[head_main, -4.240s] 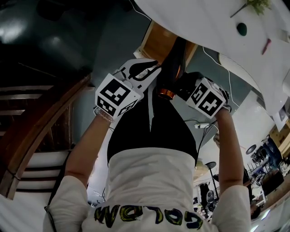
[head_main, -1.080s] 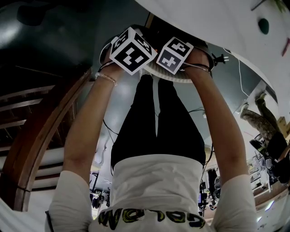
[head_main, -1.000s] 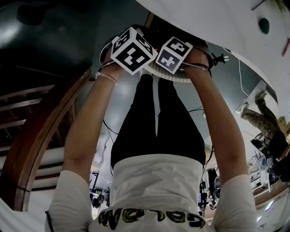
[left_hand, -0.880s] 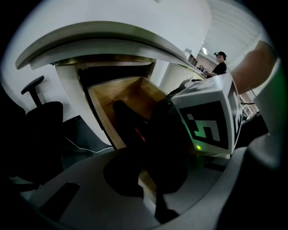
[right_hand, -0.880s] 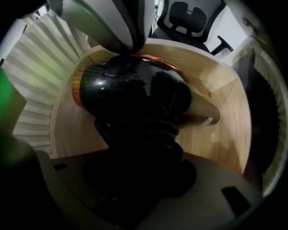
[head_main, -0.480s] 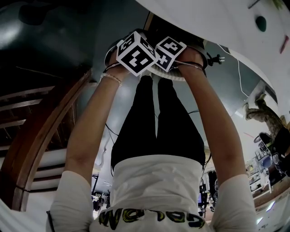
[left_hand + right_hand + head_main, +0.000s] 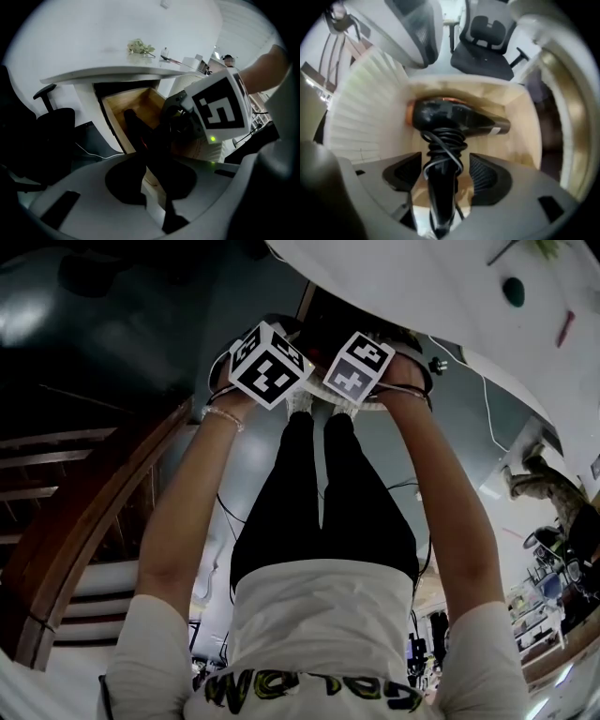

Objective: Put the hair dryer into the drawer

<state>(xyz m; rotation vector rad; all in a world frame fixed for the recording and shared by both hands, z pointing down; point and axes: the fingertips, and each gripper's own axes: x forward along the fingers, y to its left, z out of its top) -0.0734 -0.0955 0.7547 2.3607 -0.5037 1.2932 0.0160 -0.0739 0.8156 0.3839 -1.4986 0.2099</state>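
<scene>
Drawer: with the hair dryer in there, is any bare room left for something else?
Yes. Bare wood shows in the drawer between the hair dryer and the far wall, and right of its cord-wrapped handle. It's crowded near the handle, which sits between the right tool's just-opened jaws.

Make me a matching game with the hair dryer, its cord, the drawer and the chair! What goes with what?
Things:
1. hair dryer
2. cord
3. drawer
4. office chair

Descriptions:
A. made of light wood
B. black, lying inside the drawer
C. wound in loops round the hair dryer
D. standing on the floor beyond the drawer

Pairs: 1-B, 2-C, 3-A, 4-D
</scene>
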